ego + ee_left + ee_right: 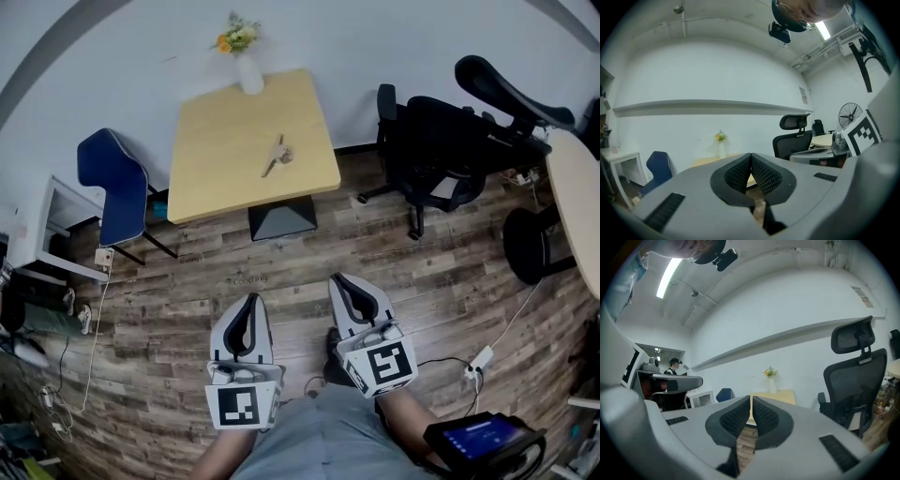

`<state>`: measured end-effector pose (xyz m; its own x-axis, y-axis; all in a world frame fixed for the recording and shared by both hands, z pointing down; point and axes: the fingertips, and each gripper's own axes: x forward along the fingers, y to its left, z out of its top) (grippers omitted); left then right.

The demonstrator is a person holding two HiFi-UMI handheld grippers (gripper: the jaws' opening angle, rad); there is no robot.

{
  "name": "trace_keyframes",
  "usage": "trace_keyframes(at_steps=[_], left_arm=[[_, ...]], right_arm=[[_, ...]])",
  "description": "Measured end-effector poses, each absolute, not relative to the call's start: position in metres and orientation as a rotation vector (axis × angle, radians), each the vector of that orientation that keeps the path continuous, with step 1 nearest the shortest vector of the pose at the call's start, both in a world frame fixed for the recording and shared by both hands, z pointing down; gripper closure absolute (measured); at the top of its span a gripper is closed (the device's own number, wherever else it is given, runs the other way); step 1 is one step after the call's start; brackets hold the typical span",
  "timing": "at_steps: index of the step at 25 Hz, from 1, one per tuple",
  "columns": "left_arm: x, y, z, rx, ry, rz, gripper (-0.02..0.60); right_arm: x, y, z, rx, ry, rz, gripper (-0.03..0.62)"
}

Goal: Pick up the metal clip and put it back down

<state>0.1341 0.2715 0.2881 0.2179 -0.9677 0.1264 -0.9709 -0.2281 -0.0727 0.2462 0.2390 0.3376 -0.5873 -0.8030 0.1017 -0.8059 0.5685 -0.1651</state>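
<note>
The metal clip lies on the square wooden table far ahead of me in the head view. Both grippers hang low over the floor, well short of the table. My left gripper is shut with nothing between its pads. My right gripper is shut too, its jaws closed tip to tip and empty. In the gripper views the table shows only as a pale slab beyond the jaws, and the clip cannot be made out there.
A white vase with flowers stands at the table's far edge. A blue chair is left of the table, black office chairs to the right. Cables and a power strip lie on the wood floor. A person stands far off.
</note>
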Motion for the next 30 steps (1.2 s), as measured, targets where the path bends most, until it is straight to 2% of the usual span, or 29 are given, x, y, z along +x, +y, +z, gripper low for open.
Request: trace_keyframes(at_steps=[15, 30], left_arm=[[0.133, 0.188, 0.248, 2.409, -2.097, 0.124, 0.563], [0.021, 0.041, 0.311, 2.282, -2.007, 0.132, 0.563]], right_arm=[[0.235, 0.136, 0.305, 1.286, -2.874, 0.202, 0.545], [0.145, -0.005, 0.37, 1.292, -2.718, 0.318, 0.545]])
